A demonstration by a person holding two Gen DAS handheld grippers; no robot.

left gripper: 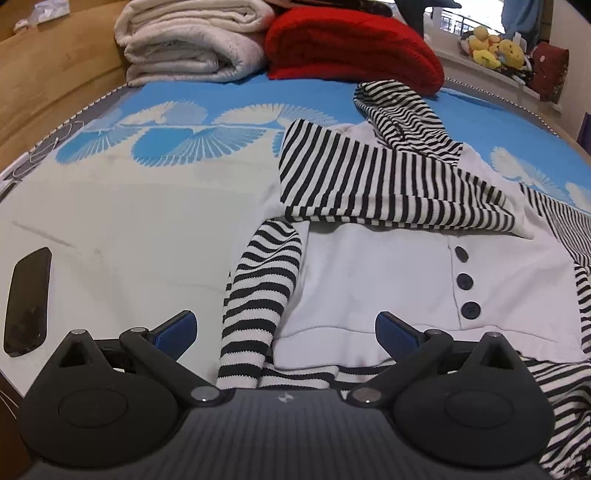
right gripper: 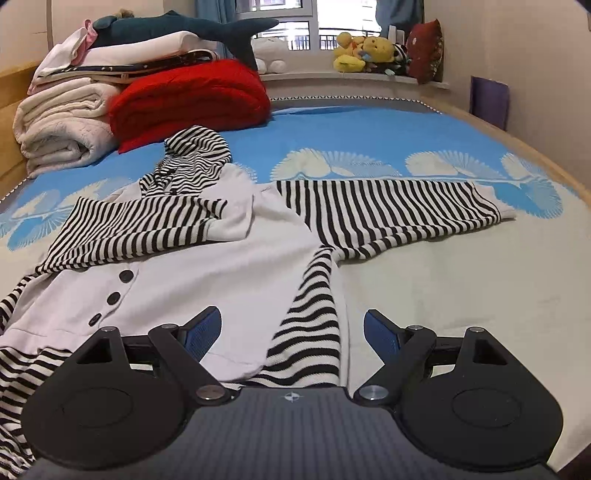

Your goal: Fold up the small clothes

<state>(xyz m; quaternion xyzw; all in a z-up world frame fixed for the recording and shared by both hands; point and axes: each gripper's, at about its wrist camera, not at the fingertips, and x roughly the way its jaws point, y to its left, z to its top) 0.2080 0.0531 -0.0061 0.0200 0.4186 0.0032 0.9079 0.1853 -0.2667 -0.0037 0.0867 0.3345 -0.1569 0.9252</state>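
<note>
On the bed's blue-and-cream bedspread with white fan-shaped prints (right gripper: 424,125) lies the small white hooded garment with black-and-white striped sleeves and hood (right gripper: 207,266), spread out in front of me. In my right view its hood points away toward the folded red knitted blanket (right gripper: 192,99), one striped sleeve is folded across the chest, and the other sleeve stretches flat to the right. Three dark round buttons (right gripper: 112,297) run down the white front panel. Beside the red blanket sits a stack of folded cream blankets (right gripper: 59,122), with a dark teal plush shark (right gripper: 192,27) on top of the pile. Yellow soft toys (right gripper: 365,50) crowd the windowsill beyond the bed, and a wooden bed frame (left gripper: 44,74) borders the bedspread in my left view.

My right gripper (right gripper: 291,332) hangs over the near hem with its blue-padded jaws spread wide; a narrow striped strip of the garment lies on the bed between them, but the pads press on nothing. My left gripper (left gripper: 286,330) is likewise wide open, with a striped strip and the white hem lying below and between its fingers, untouched as far as I can see. A flat black phone-like object (left gripper: 27,301) rests on the cream part of the bedspread, well to the left of my left gripper.
</note>
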